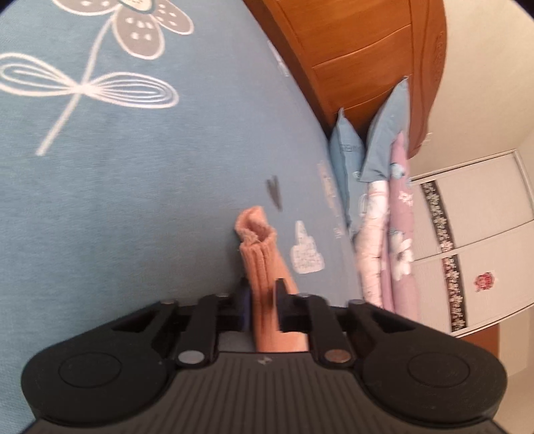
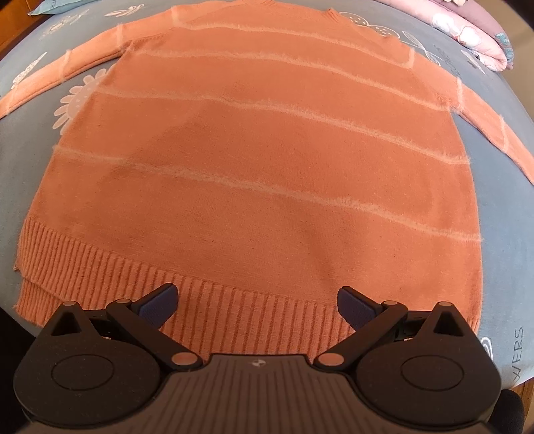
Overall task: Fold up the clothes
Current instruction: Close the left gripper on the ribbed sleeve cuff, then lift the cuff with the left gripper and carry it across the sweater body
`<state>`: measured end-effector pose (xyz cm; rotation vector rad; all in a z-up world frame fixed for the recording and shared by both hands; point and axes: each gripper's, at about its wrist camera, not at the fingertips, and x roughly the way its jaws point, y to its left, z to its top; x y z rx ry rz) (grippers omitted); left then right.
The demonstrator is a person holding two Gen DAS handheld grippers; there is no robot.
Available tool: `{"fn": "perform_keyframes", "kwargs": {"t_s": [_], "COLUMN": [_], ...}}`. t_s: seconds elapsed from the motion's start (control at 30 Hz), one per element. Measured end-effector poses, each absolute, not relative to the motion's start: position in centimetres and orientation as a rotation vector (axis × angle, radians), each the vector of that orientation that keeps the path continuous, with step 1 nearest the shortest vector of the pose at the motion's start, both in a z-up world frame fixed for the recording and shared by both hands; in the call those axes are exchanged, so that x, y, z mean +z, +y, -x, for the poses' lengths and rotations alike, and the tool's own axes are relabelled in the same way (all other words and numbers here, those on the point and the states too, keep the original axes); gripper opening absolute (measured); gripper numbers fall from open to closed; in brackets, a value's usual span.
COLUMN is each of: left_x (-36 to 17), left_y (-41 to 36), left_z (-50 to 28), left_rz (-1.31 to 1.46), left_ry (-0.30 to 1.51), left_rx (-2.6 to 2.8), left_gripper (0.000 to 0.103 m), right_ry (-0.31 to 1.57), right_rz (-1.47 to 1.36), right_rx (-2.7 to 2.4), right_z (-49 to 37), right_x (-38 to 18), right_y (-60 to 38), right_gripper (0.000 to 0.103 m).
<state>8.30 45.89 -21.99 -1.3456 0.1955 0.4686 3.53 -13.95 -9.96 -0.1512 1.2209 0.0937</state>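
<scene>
Two grippers are working over one orange sweater [image 2: 253, 160] that is lying spread flat on a blue bedsheet [image 2: 507, 233] printed with white flowers. Nearest in the right wrist view, the right gripper [image 2: 255, 307] is hanging above the ribbed hem [image 2: 207, 287], its jaws standing wide apart with nothing between them and its blue pads [image 2: 160, 302] showing. Beyond the hem, the body of the sweater is running away toward the collar, crossed by pale fuzzy stripes, with one sleeve stretching out to each side across the sheet. Past the collar, a pink floral quilt [image 2: 467, 30] is lying at the far right edge of the bed.

In the left wrist view, the left gripper [image 1: 263, 300] is pinching a sleeve cuff [image 1: 257, 240], its jaws pressing close on the ribbed knit, whose open end is sticking out beyond the fingertips. Farther off, blue pillows [image 1: 347, 160] and folded pink bedding are leaning against a wooden headboard [image 1: 360, 53], with a white wardrobe [image 1: 484, 233] behind.
</scene>
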Motion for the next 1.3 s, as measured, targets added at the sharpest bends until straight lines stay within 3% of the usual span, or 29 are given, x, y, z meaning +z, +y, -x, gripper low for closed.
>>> {"fn": "perform_keyframes", "kwargs": {"t_s": [0.6,0.93,1.3], "left_x": [-9.8,-1.9,1.5], "left_y": [42.9,34.3,24.6], "left_z": [-14.3,-19.9,-25.3], "left_rz": [0.965,0.778,0.741], "left_ry": [0.377,0.428,0.485], "left_rx": [0.353,0.126,-0.078], "left_gripper": [0.008,0.007,0.007], "right_ry": [1.193,1.162,1.144], "right_rz": [0.045,-0.057,-0.133], "right_rx": [0.104,0.104,0.058], "right_z": [-3.6,-2.7,-2.1], "right_x": [-9.4,-9.3,-9.6], "right_y": [-16.0,-19.7,-22.6], "right_gripper": [0.103,0.103,0.103]}}
